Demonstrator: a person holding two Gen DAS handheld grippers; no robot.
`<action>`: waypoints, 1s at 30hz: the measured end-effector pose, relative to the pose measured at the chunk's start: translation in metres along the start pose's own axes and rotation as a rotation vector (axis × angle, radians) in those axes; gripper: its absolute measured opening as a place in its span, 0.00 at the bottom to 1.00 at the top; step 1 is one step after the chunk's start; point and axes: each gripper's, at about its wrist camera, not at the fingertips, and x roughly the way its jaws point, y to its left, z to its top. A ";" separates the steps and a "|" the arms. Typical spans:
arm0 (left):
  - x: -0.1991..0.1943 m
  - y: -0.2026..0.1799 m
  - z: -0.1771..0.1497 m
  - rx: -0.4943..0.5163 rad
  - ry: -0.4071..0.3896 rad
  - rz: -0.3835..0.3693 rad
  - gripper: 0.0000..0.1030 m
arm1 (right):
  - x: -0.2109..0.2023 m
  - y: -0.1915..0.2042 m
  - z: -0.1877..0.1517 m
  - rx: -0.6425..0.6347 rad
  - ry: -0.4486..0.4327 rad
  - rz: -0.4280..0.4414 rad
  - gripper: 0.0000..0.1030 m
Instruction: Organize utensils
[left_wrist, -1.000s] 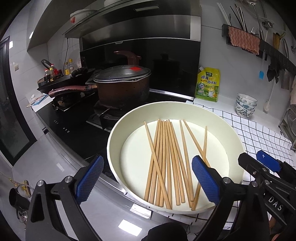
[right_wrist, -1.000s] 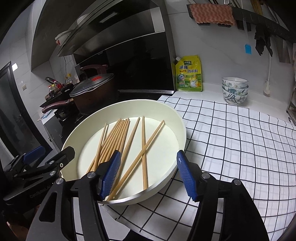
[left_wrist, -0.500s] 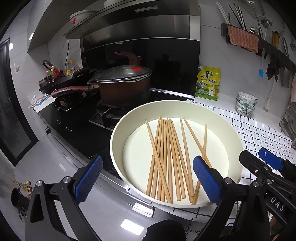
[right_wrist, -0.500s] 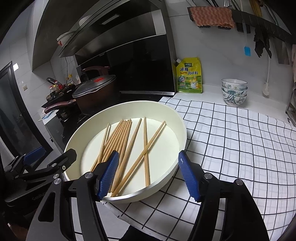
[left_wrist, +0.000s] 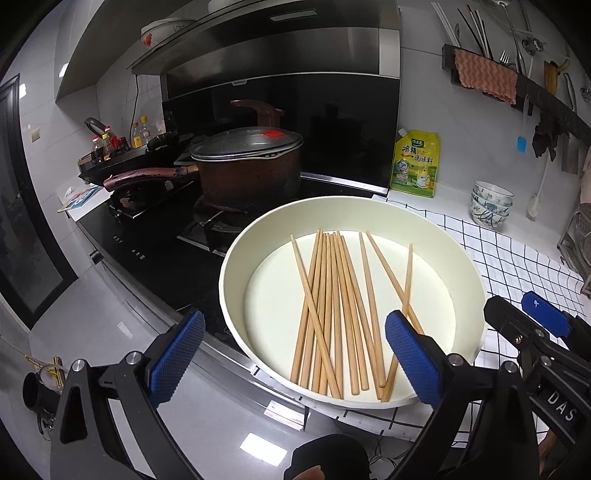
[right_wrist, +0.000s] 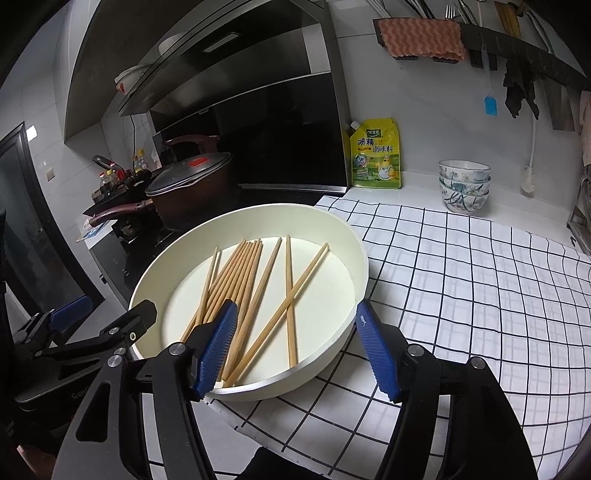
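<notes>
over the near rim of the cream pan (left_wrist: 236, 258), which sits half on the black stove (left_wrist: 155, 251) and half on the checked cloth (right_wrist: 461, 277), both grippers hang with their blue pads wide apart and nothing between them. compared with a second ago the pan and its contents sit slightly farther off and lower in both wrist views, so the two tools seem to have eased up and back a touch rather than closing in; nothing inside the pan has shifted. the chopsticks (left_wrist: 332, 295) lie flat on the pan floor, most bunched near its middle, three looser ones toward the cloth side, one crossing the bunch. the left gripper (left_wrist: 291, 354) frames the near ends of the bunch; the right gripper (right_wrist: 295, 347) frames the crossed pair. by my reading, no pick has begun and the sorting is all still ahead. the lidded pot (left_wrist: 243, 166) stands beyond the pan.
</notes>
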 end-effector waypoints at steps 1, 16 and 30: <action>0.000 0.000 0.000 0.001 0.000 0.000 0.94 | 0.000 0.000 0.000 0.001 0.000 0.000 0.62; 0.000 -0.002 -0.002 0.003 0.006 0.003 0.94 | -0.002 -0.001 0.000 0.002 -0.003 0.000 0.63; -0.002 0.001 -0.004 -0.010 0.011 0.009 0.94 | -0.004 -0.001 -0.001 0.002 -0.004 -0.001 0.63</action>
